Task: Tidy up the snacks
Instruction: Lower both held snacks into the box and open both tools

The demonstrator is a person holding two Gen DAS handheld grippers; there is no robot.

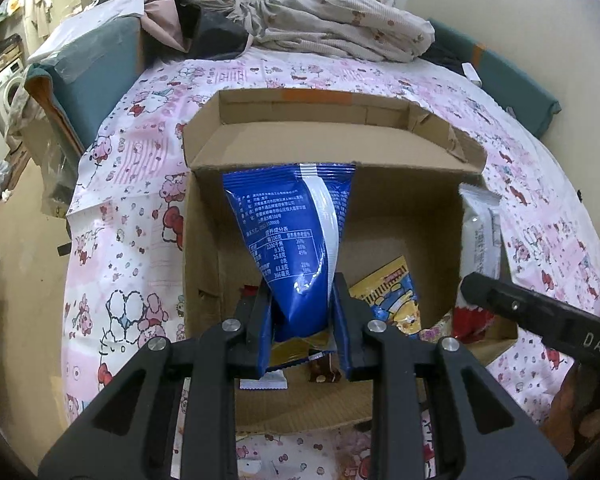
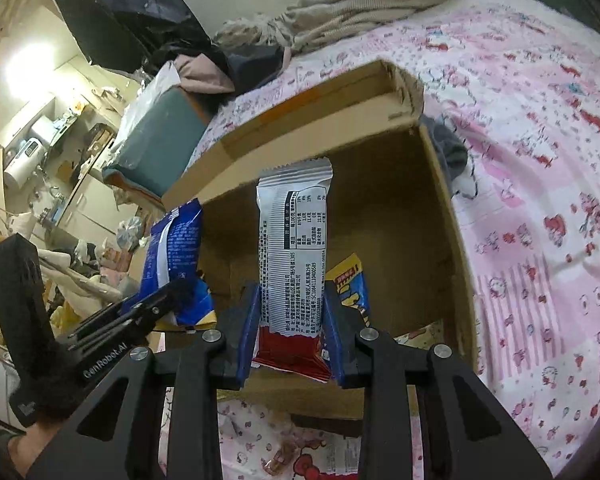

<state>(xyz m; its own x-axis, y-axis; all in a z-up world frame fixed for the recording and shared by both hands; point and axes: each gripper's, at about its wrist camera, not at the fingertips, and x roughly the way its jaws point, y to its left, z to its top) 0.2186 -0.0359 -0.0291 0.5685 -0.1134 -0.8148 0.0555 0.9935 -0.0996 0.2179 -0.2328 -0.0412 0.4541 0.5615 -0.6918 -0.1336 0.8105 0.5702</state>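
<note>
Your left gripper (image 1: 302, 312) pinches a blue foil snack pouch (image 1: 296, 236), your right gripper (image 2: 290, 320) a white-and-red wrapper bar (image 2: 292, 256); both tilt down over the open brown cardboard box (image 1: 204, 240).

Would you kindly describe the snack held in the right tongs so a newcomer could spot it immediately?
Find the open cardboard box on the pink cartoon-print sheet. Above it, the right tongs grip a slim white packet with black print and a red lower end. Its neighbour, in the left tongs, is a wider blue packet.
</note>
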